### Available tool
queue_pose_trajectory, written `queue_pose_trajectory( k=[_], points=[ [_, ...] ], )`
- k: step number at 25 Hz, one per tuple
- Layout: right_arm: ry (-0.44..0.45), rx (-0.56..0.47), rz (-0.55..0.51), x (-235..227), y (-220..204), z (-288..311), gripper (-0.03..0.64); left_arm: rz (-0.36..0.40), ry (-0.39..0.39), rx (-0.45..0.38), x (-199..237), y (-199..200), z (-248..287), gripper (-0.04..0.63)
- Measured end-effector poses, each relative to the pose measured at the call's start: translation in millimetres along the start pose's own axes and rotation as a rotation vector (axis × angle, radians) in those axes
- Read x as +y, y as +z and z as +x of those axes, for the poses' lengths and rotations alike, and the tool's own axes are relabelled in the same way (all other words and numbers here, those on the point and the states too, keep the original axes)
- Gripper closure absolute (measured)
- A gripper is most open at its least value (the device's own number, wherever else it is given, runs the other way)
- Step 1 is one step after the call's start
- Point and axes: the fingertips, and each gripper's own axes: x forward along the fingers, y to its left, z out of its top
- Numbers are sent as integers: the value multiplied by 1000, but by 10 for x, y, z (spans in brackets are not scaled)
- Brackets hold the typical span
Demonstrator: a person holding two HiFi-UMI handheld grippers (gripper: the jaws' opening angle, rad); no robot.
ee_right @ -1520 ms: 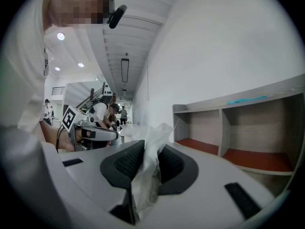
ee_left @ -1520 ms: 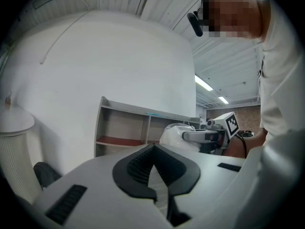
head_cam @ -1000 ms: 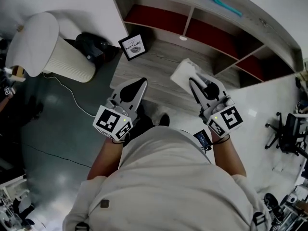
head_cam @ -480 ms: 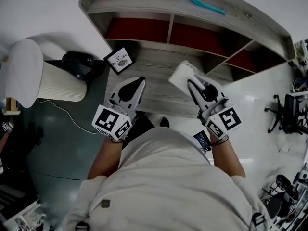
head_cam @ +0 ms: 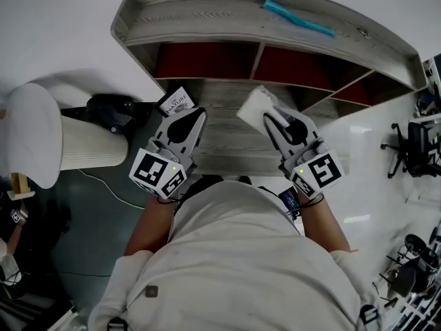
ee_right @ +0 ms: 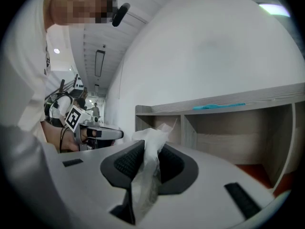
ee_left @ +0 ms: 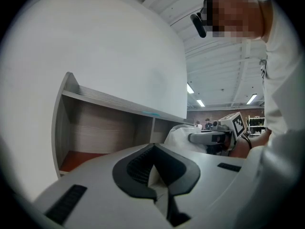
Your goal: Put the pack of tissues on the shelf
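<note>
We hold the white plastic-wrapped pack of tissues [head_cam: 253,109] just right of centre in the head view. Its wrapper is pinched between the jaws of our right gripper [head_cam: 274,121], before the grey wooden shelf [head_cam: 207,12] with red compartments across the top. Centre-left, our left gripper [head_cam: 187,124] has its jaws together, empty. A turquoise strip [head_cam: 296,16] lies on the shelf's top board.

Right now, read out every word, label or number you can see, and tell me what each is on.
"NATURE": on the small framed sign by the lower left corner of the shelf; the smaller line above it is too small to read.
On the left marker cube and the right marker cube: black-and-white square patterns only, no letters.
On the pack of tissues: no print visible.
On the small screen at the right wrist: too small to read.
</note>
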Motion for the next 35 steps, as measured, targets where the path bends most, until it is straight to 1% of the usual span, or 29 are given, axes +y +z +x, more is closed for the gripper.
queue_pose_trajectory(
  k=[5,14,23,29,35],
  points=[
    [-24,3,-15,88,62,395,522,14,-25,3,381,85,-31,579],
    [-46,9,-29,229,110,1016,522,42,-75,18,896,49,-36,580],
    [-66,23,-40,166,71,1499,522,54,-92,27,1211,39,70,580],
    [-84,56,-51,63,-75,1831,522,51,-122,45,1312,-36,214,580],
    [-100,94,-57,-72,-289,2129,522,36,-134,61,1431,-129,364,580]
  ],
)
